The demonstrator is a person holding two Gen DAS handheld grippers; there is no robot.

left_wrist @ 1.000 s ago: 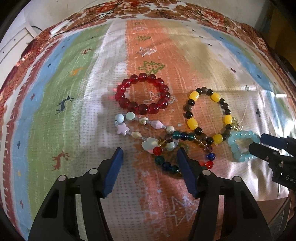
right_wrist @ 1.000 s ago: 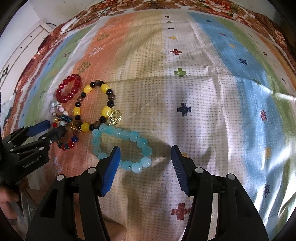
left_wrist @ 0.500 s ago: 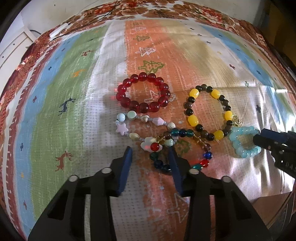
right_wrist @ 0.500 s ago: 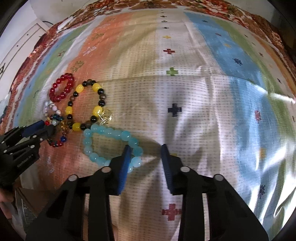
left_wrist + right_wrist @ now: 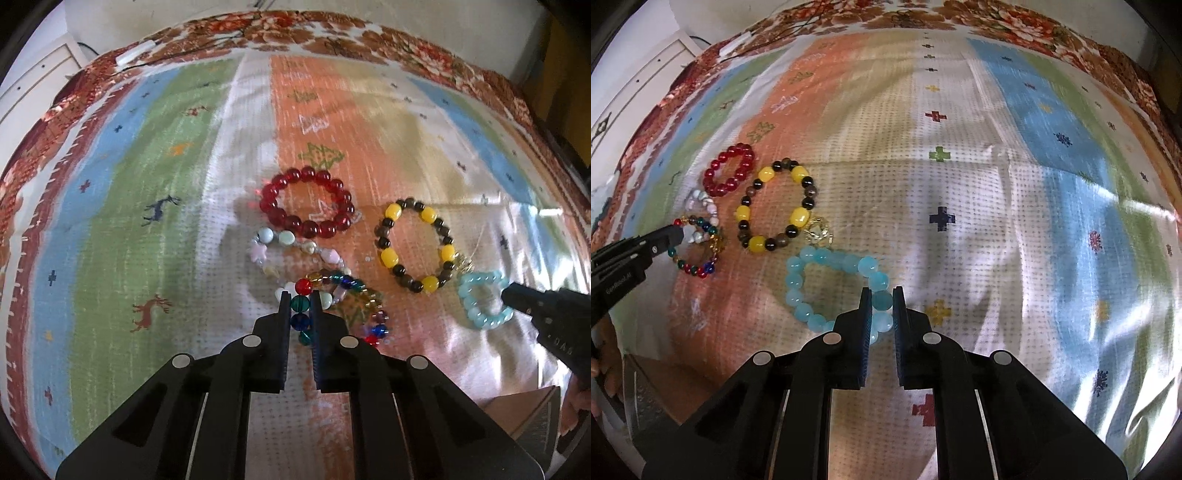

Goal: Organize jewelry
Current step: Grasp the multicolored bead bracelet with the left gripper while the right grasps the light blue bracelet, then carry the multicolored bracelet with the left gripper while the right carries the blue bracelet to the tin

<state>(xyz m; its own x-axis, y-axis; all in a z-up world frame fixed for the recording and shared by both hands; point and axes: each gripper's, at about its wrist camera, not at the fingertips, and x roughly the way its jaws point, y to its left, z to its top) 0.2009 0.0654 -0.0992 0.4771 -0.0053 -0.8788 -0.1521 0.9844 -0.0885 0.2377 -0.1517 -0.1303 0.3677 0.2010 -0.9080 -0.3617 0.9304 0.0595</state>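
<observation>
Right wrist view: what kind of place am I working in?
Likely a home, on a table or bed. A striped patterned cloth covers the surface, a floral fabric lies beyond it, and a white cabinet stands alongside.

A striped cloth point(image 5: 122, 236) in green, blue, orange and white carries small deer, trees and crosses. On it lie a dark red bracelet point(image 5: 306, 201), a yellow-and-black bracelet point(image 5: 415, 245), a pale blue bracelet point(image 5: 834, 288), a many-coloured bracelet point(image 5: 347, 306) and a pastel bracelet point(image 5: 291, 247).
</observation>
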